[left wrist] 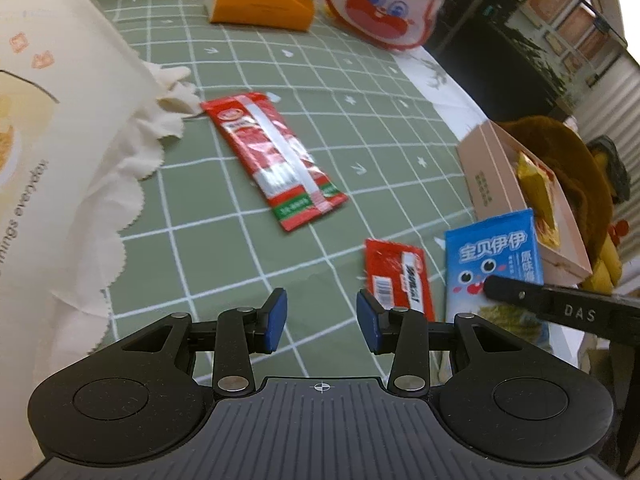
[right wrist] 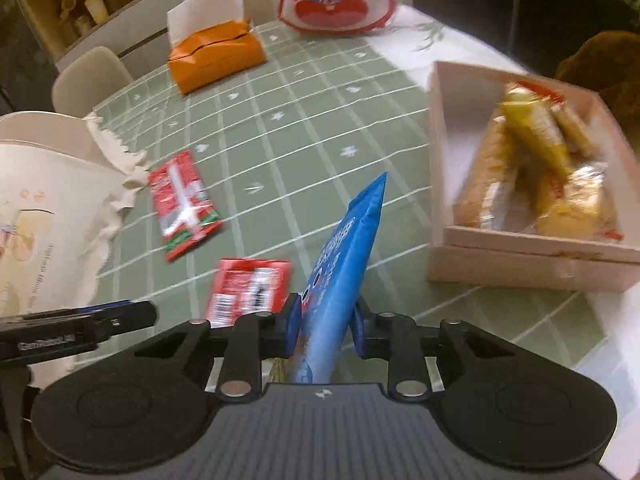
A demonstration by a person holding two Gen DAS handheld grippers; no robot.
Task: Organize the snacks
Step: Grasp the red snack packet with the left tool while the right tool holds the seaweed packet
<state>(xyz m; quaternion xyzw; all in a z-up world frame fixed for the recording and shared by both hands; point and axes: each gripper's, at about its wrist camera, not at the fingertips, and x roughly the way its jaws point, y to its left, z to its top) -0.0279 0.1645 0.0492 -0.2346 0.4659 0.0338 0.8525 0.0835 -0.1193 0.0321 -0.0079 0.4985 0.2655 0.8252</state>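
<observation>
My right gripper (right wrist: pixel 325 326) is shut on a blue snack packet (right wrist: pixel 346 264) and holds it edge-up above the green checked tablecloth; the packet also shows in the left wrist view (left wrist: pixel 494 258). My left gripper (left wrist: pixel 322 318) is open and empty, low over the cloth. A long red snack packet (left wrist: pixel 274 160) lies flat ahead of it, also in the right wrist view (right wrist: pixel 182 204). A small red packet (left wrist: pixel 398 274) lies just right of the left fingertips, also in the right wrist view (right wrist: pixel 248 286). A pink cardboard box (right wrist: pixel 520 248) holding several snacks stands at the right.
A white paper bag (left wrist: pixel 60 140) with a jagged edge stands at the left. An orange tissue pack (left wrist: pixel 260 0) and a rabbit-face bag (left wrist: pixel 384 0) are at the back. A brown plush toy (left wrist: pixel 568 160) sits behind the box. Chairs (right wrist: pixel 92 76) stand beyond the table.
</observation>
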